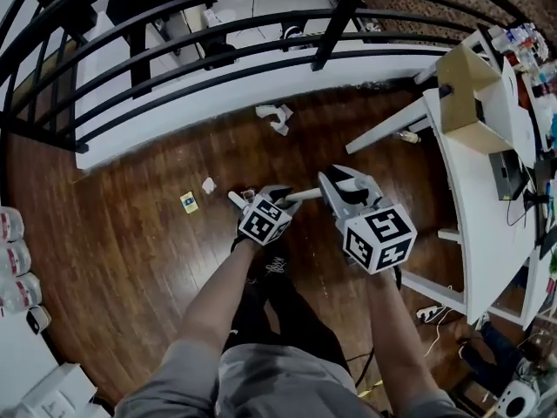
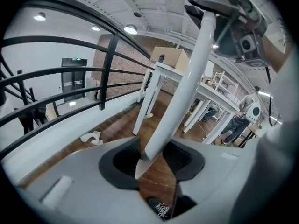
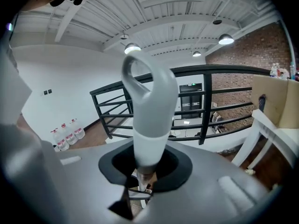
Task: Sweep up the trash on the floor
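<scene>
A crumpled white paper point(image 1: 276, 116) lies on the dark wood floor by the white ledge; it also shows in the left gripper view point(image 2: 92, 137). A smaller white scrap point(image 1: 208, 185) and a yellow packet point(image 1: 189, 202) lie further left. My left gripper point(image 1: 251, 198) point(image 2: 152, 160) is shut on a white pole point(image 2: 187, 92) that runs up toward my right gripper point(image 1: 332, 183). My right gripper point(image 3: 145, 164) is shut on a white handle with a grey loop end point(image 3: 147, 106). A short stretch of white pole point(image 1: 301, 195) shows between the two grippers. The tool's sweeping end is hidden.
A black railing point(image 1: 174, 50) and white ledge point(image 1: 218, 103) bound the floor ahead. A white table point(image 1: 474, 207) with a cardboard box point(image 1: 470, 94) stands at the right, a small object point(image 1: 407, 135) by its leg. Water bottles point(image 1: 10, 259) line the left edge.
</scene>
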Demonstrator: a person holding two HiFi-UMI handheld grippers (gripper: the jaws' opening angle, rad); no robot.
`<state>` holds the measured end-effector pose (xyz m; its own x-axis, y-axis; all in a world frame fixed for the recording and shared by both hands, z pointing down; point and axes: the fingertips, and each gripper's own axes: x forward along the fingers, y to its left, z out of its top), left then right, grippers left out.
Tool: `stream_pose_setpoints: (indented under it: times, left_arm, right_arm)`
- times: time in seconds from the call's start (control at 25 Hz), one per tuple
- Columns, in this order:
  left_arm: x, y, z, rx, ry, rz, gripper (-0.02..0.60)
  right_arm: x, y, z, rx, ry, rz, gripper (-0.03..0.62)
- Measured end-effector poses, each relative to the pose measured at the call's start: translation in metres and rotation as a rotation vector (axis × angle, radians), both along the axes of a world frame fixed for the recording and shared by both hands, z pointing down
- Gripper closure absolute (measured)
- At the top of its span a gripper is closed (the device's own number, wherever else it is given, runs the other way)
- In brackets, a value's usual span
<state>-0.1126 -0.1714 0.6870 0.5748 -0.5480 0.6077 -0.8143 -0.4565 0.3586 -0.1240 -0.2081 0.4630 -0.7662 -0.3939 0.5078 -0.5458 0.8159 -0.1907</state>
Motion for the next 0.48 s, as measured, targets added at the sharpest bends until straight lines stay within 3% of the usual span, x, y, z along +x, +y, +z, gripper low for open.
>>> stream_pose_setpoints:
  times: [0.2, 0.48]
  left_arm:
    - [-0.018, 0.006, -0.017, 0.003, -0.028, 0.035, 0.443]
    - [-0.138, 0.051, -0.022, 0.004, -0.109, 0.0, 0.446]
  right_arm:
    - [-0.015, -0.003, -0.017, -0.02, -0.054, -0.002, 0.533]
    - [-0.11, 0.028, -0.016, -0.058, -0.113, -0.046, 0.534]
